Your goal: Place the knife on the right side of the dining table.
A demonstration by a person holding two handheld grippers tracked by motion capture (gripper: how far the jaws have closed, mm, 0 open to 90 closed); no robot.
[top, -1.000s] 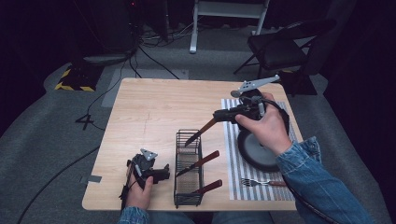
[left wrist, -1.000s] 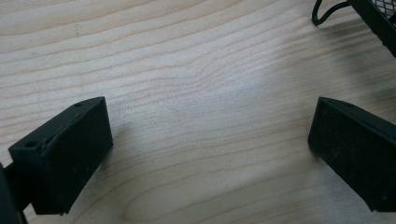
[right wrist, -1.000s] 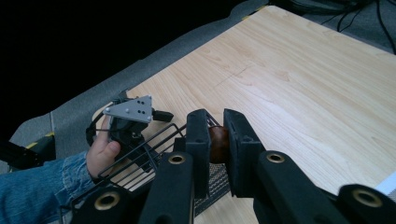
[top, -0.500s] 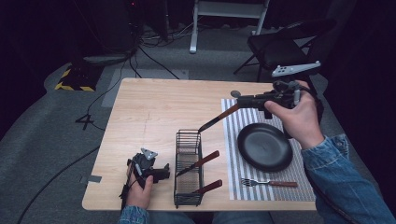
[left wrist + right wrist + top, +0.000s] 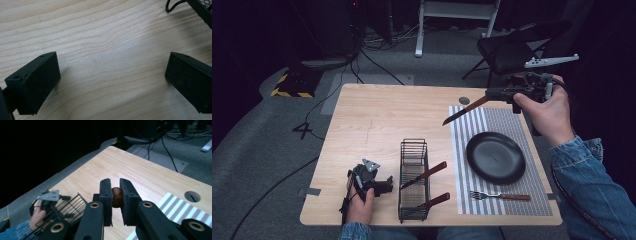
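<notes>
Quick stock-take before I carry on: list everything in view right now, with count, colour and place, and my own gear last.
Table: one, light wood, centre.
Placemat: one, grey-and-white striped, table's right side.
Plate: one, black, on the placemat.
Fork: one, metal with brown handle, on the placemat below the plate.
Wire rack: one, black, front centre.
Racked knives: two, brown handles, in the rack.
Held knife: one, brown handle, above the table's right half.
Chair: one, black, behind the table.
Left gripper: open, resting on the table.
Right gripper: shut on the knife handle.
</notes>
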